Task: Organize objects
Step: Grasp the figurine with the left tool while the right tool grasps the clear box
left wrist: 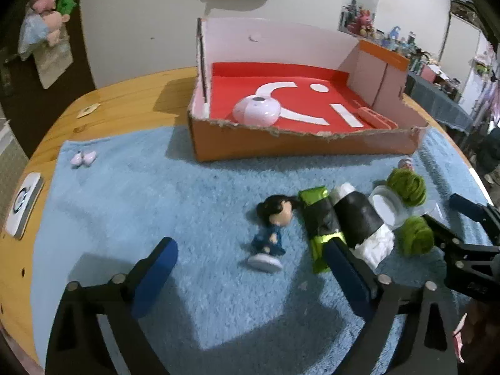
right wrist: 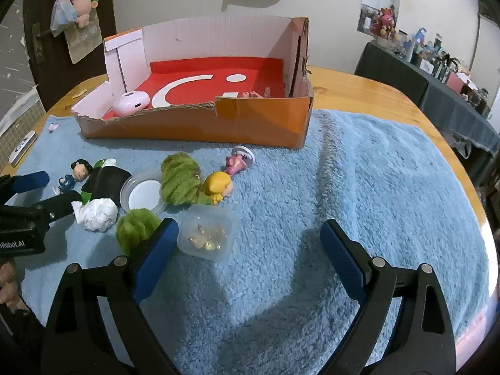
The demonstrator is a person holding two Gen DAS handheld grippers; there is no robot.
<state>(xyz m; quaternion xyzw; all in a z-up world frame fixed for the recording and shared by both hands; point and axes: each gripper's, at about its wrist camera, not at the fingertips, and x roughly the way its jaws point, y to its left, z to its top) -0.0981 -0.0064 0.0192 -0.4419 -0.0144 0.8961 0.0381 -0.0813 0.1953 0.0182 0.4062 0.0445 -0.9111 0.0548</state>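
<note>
Left gripper (left wrist: 250, 268): jaws released, spread wide, empty, low over the blue towel (left wrist: 131, 193). The dark-haired figurine (left wrist: 270, 229) lies flat between the fingers' lines, near the towel's middle, well short of the cardboard box (left wrist: 300, 147) at the towel's far edge.

Right gripper (right wrist: 247, 243): jaws released, holding nothing. Its left finger stands just beside the clear plastic cup (right wrist: 207, 234).

Box contents so far: 1 pink case (left wrist: 256, 111) and 1 small orange item.

Judged step: pick-up of the figurine by the left gripper.

Orientation: the figurine's long axis runs roughly along the gripper's line of view. Head points toward the box, white base toward the gripper.

Recommendation: close across the torso, not the round head. Keep the right finger clear of the green-and-black packet (left wrist: 318, 222), which touches the head.
</note>
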